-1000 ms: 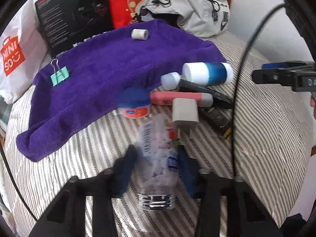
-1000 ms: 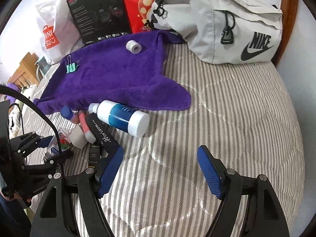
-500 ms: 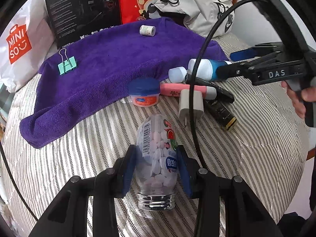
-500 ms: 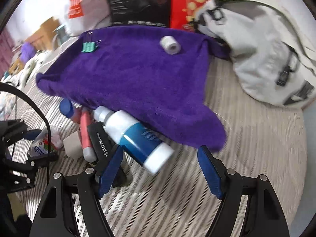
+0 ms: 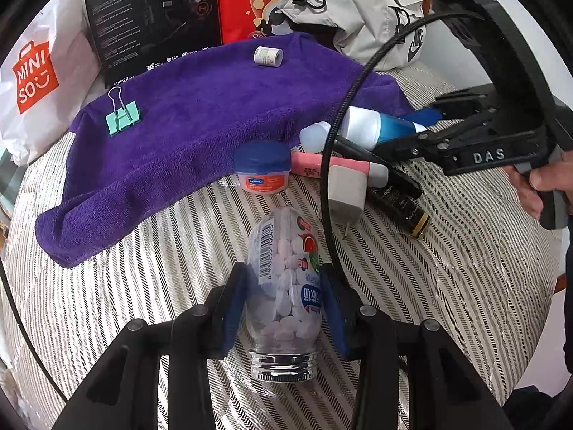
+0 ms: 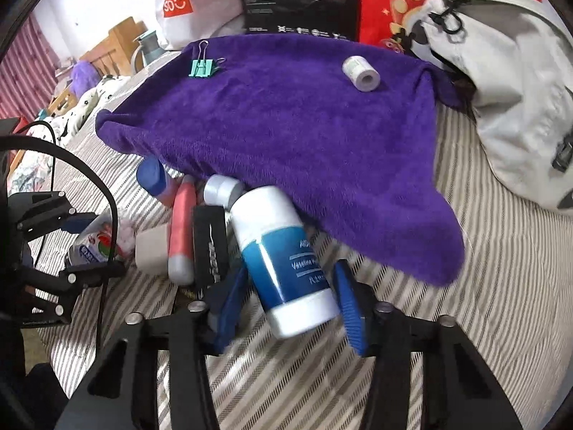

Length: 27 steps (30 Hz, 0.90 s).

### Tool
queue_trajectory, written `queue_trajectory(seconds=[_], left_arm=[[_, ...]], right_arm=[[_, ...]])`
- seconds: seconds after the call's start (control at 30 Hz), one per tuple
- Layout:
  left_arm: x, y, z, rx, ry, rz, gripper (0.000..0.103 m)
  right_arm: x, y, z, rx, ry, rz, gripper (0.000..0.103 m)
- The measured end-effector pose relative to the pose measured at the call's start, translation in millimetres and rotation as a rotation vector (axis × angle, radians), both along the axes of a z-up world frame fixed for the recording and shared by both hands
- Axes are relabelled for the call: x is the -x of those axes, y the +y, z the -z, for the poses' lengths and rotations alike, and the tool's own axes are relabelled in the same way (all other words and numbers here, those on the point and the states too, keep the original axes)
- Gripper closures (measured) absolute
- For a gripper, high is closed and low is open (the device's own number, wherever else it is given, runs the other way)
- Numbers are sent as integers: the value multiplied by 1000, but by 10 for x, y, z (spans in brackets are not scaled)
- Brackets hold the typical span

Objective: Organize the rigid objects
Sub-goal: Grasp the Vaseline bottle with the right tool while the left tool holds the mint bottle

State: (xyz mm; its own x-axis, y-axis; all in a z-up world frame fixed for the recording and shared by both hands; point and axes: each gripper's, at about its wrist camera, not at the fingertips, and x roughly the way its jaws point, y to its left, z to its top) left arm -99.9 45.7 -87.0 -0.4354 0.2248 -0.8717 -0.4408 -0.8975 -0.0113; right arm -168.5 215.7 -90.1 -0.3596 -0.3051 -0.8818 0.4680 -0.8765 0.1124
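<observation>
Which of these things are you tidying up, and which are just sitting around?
For the job:
- clear candy bottle, held in the left tongs
- blue-and-white lotion bottle, between the right tongs
- small blue-lidded jar
- pink tube
- white charger
- green binder clip
- tape roll
- purple towel

Just lying about:
- grey bag
- black box
- white shopping bag

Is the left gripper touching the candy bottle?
Touching. The left wrist view shows the left gripper with both blue pads pressed against the sides of the candy bottle, no gap on either side.
</observation>
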Motion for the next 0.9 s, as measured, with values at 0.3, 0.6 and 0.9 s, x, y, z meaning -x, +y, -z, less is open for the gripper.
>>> queue_trajectory(seconds=[0.3,0.6,0.9], left_arm=[[-3,-4,-4,-3,0,-2,64],[10,16,10,2,4,-11,64],[4,26,28,19,16,-9,64]], right_arm=[[-277,345,6,12,-63,159,66],[-177,92,57,-106,9,131,55],[-173,192,54,-71,9,144,67]])
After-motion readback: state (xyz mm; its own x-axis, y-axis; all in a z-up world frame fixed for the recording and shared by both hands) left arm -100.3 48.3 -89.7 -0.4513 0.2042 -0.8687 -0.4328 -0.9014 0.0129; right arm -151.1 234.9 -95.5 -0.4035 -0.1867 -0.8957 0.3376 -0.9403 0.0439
